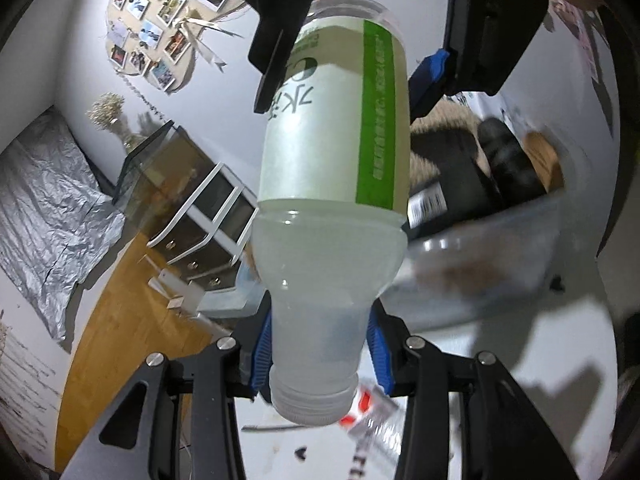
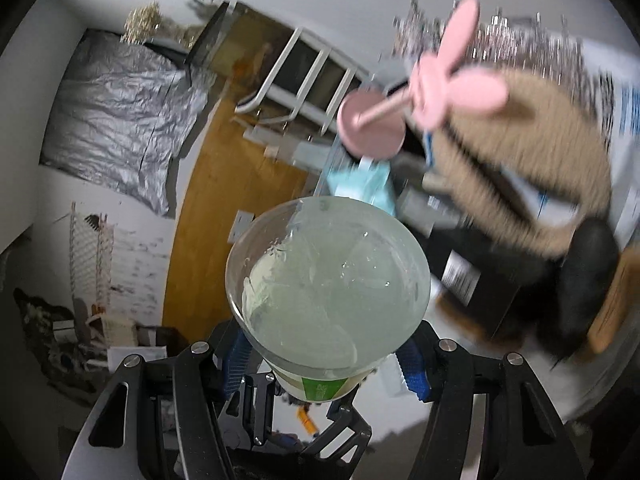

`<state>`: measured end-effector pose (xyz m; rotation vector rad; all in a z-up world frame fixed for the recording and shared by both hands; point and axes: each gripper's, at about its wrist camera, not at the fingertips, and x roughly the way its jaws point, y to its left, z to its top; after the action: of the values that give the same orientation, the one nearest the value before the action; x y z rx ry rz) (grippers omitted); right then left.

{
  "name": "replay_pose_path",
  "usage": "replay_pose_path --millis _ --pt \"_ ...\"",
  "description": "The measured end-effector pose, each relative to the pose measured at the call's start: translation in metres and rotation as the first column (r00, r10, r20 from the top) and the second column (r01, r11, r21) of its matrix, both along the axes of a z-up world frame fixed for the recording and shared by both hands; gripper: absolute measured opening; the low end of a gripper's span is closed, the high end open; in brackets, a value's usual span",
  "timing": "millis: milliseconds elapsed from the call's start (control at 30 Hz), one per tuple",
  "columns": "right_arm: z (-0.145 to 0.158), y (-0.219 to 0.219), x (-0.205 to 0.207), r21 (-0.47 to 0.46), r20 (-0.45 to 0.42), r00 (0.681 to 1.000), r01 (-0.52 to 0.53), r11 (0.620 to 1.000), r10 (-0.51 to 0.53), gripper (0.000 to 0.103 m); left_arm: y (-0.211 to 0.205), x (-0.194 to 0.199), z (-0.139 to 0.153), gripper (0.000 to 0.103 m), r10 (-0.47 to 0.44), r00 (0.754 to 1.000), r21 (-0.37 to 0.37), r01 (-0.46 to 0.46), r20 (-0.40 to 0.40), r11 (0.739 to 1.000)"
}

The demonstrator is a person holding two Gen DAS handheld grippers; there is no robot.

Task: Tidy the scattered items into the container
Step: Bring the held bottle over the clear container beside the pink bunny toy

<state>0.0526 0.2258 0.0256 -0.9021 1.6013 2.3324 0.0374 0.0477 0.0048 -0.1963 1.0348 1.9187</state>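
Observation:
A clear bottle of pale cloudy liquid, with a white and green label, hangs in the air, tilted. My left gripper is shut on its neck just above the white cap. At the top of the left wrist view my right gripper clamps the bottle's base end. In the right wrist view the bottle's round bottom fills the centre, with my right gripper shut on its labelled body. My left gripper shows below it. The clear plastic container lies just beyond the bottle.
The container holds a fluffy beige slipper, a pink hand fan, a black object and a blue tissue pack. A red and white wrapper lies on the white table. Behind it are a wooden floor and white drawers.

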Motion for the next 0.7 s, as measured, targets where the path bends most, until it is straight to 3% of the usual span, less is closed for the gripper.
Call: replay_pose_path --millis 333,533,700 --pt "-0.019 0.060 -0.034 -0.141 -0.015 0.999 0.028 0.990 -0.030 0.064 0.056 -0.020 0.001 0.042 0.052 0.998 -0.073 -0.054 -0.026 0.996" --pt "-0.028 0.081 -0.077 -0.132 0.068 0.996 -0.054 0.990 0.064 0.064 0.071 -0.026 0.006 0.041 0.138 0.981 -0.084 -0.128 0.135 0.988" --pt "-0.019 0.099 -0.092 -0.073 0.102 0.991 -0.081 0.994 0.088 0.064 0.094 -0.027 0.012 0.041 0.168 0.964 -0.055 -0.160 0.208 0.986"
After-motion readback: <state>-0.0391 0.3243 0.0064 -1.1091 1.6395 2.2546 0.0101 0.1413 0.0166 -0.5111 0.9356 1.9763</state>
